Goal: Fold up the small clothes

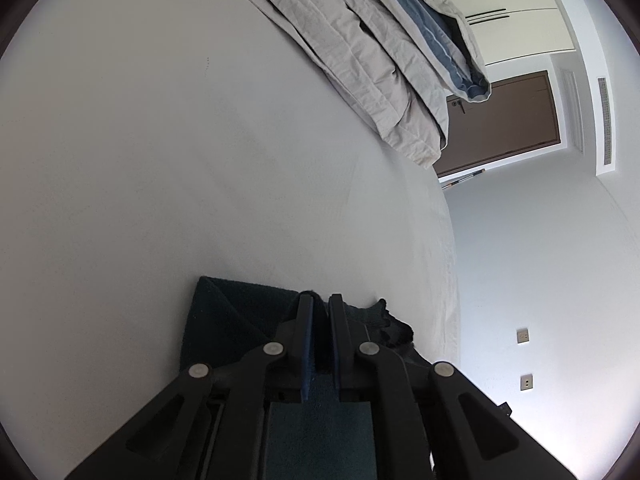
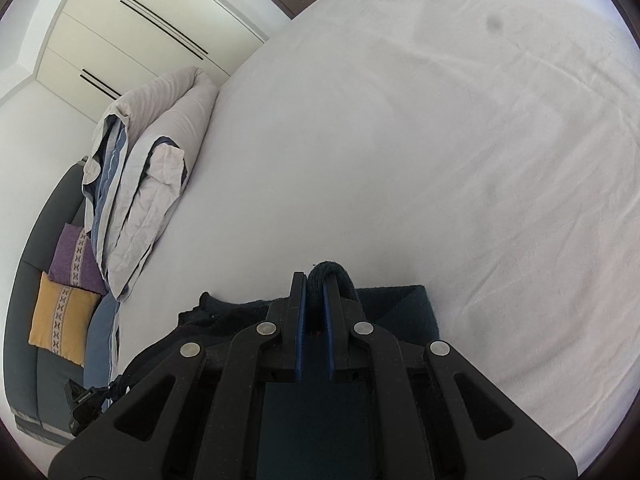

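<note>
Lying on a big white bed sheet (image 2: 440, 140) is a small dark green cloth (image 1: 224, 320), down at 6 o'clock in both views, close to the cameras. The sheet is covering most of each view and is looking smooth, with soft wrinkles and one small gray spot (image 2: 495, 23) up at 1 o'clock in the right view.

The left gripper (image 1: 319, 304) is pinching a fold of the dark cloth between its two black fingers, with only a thin gap showing. The right gripper (image 2: 316, 280) is also pinching the cloth, and a rounded bump of it is poking up past the fingertips. The cloth is spreading out flat on the sheet to both sides of the fingers.

A puffy gray and blue blanket (image 2: 148, 168) is sitting bunched up along the edge of the bed, at 9 o'clock in the right view and at 12 o'clock in the left view. Beside it, a purple pillow (image 2: 74, 258) and a yellow pillow (image 2: 60, 320) are leaning on a dark gray headboard (image 2: 28, 280) at 8 o'clock.

Cream cupboard doors (image 2: 132, 28) are standing at 11 o'clock in the right view. A brown door (image 1: 504, 120) is showing at 2 o'clock in the left view, and two wall sockets (image 1: 522, 336) are sitting on the white wall (image 1: 540, 260) at 4 o'clock.
</note>
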{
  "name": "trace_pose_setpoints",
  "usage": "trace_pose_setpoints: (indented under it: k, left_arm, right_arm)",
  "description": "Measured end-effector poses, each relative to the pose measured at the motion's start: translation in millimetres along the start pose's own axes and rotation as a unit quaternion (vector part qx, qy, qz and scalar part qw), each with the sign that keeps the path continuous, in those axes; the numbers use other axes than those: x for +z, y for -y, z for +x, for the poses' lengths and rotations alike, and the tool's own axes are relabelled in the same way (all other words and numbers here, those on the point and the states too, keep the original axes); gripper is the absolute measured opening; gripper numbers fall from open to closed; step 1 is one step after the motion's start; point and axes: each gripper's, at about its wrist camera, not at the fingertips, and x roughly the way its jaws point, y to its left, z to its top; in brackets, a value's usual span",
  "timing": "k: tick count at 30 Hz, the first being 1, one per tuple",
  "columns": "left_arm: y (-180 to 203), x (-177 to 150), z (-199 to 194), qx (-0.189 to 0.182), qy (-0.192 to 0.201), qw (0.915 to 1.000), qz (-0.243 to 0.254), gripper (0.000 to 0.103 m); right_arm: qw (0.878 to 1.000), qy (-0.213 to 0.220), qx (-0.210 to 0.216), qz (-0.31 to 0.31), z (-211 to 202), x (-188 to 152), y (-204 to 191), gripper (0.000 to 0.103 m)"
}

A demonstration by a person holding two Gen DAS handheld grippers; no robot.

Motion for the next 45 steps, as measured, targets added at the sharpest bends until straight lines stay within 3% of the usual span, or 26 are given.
trace_pose_setpoints:
  k: [2,4,5,12,22,27,30,32,34,35,36,38,42,45]
  left_arm:
    - [-1.5,0.8,3.1,0.006,-0.001,1.0,0.002,0.019]
    - [-3.6,-0.5,-0.3,0.006,0.006,1.0,0.002,0.045]
    - [-5.0,-0.7,-2.7,0.003,0.009,1.0,0.0,0.048]
    - [7.1,-19.2,-32.2,-0.002,0.022,0.999,0.039,0.049]
    - [1.9,-93.6,-79.6,0.04,0.032,0.9913,0.121,0.053]
    - [2.0,-124.3,-79.7,0.054,0.02,0.9861,0.156,0.053]
    - [9.4,-133.6,-69.8,0.071,0.019,0.9799,0.185,0.053]
    - [11.3,-137.9,-59.7,0.096,0.015,0.9733,0.208,0.053]
    - [5.5,-140.2,-50.9,0.118,0.007,0.9692,0.216,0.052]
    - [1.5,-140.9,-48.0,0.127,0.004,0.9675,0.219,0.049]
    - [-1.7,-140.9,-47.5,0.131,0.005,0.9664,0.221,0.04]
    - [-7.8,-140.8,-49.3,0.13,0.004,0.9659,0.224,0.034]
    - [-15.5,-138.1,-55.9,0.122,0.0,0.9684,0.217,0.027]
    - [-2.7,-146.0,-63.1,0.14,0.008,0.9632,0.229,0.027]
  right_arm:
    - [1.0,0.005,-0.026,-0.002,12.0,1.8,3.1,0.02]
    - [0.999,0.013,-0.033,-0.004,16.6,2.8,5.1,0.044]
    - [0.999,0.019,-0.034,-0.001,15.9,2.6,6.4,0.062]
    - [0.998,0.026,-0.036,-0.051,-13.4,-24.2,-5.1,0.062]
    - [0.984,0.036,-0.059,-0.165,-88.3,-114.2,-25.2,0.061]
    - [0.977,0.026,-0.012,-0.212,-113.5,-162.6,-38.0,0.059]
    - [0.974,-0.002,0.017,-0.227,-108.7,-185.5,-46.7,0.056]
    - [0.975,-0.027,0.029,-0.221,-98.8,-194.0,-45.2,0.056]
    - [0.978,-0.051,0.009,-0.202,-84.1,-200.5,-32.0,0.056]
    - [0.98,-0.053,-0.004,-0.194,-80.7,-202.9,-23.1,0.053]
    - [0.981,-0.053,-0.004,-0.184,-79.4,-203.9,-14.0,0.041]
    - [0.987,-0.044,0.004,-0.154,-86.5,-203.4,6.4,0.028]
    - [0.995,-0.02,0.003,-0.094,-108.9,-198.8,34.4,0.028]
    - [0.997,-0.009,0.003,-0.082,-124.4,-203.7,29.5,0.033]
